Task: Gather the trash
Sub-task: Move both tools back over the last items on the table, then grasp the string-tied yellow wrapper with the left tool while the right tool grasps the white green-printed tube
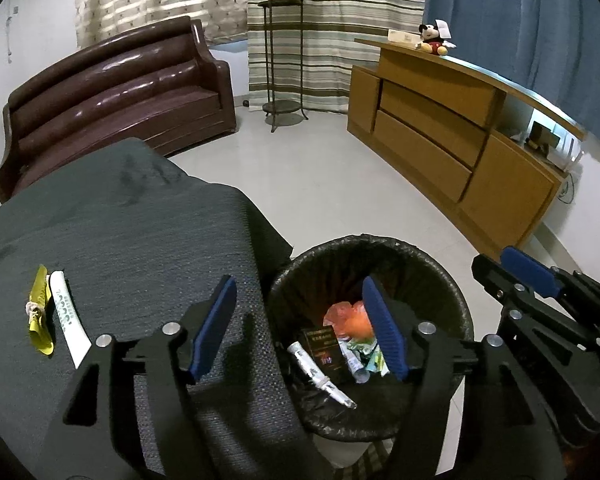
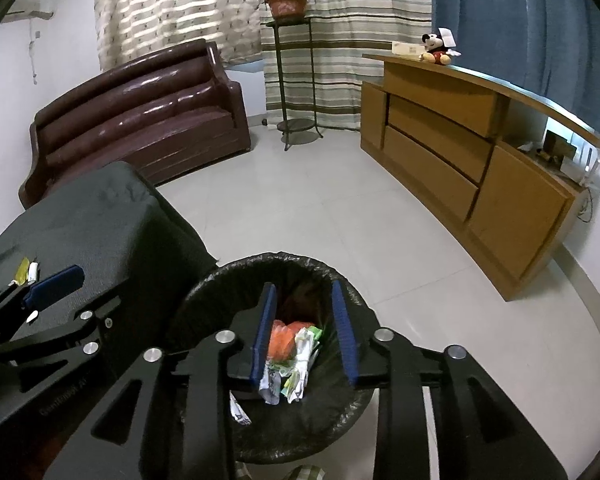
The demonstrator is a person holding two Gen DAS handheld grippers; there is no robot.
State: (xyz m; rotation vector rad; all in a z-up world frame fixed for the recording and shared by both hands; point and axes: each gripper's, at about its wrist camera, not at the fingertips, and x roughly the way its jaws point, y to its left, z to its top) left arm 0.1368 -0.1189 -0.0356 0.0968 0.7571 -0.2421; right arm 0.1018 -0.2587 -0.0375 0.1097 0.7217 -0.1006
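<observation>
A black-lined trash bin stands on the floor beside a dark grey cloth-covered table; it also shows in the right wrist view. Inside lie an orange wrapper, a dark carton, white tubes and crumpled wrappers. A yellow wrapper and a white tube lie on the table at left. My left gripper is open and empty, straddling the table edge and the bin. My right gripper is open above the bin, with the wrappers seen between its fingers below.
A brown leather sofa stands behind the table. A wooden sideboard with a Mickey toy runs along the right. A plant stand is at the curtains. Pale tiled floor lies between them.
</observation>
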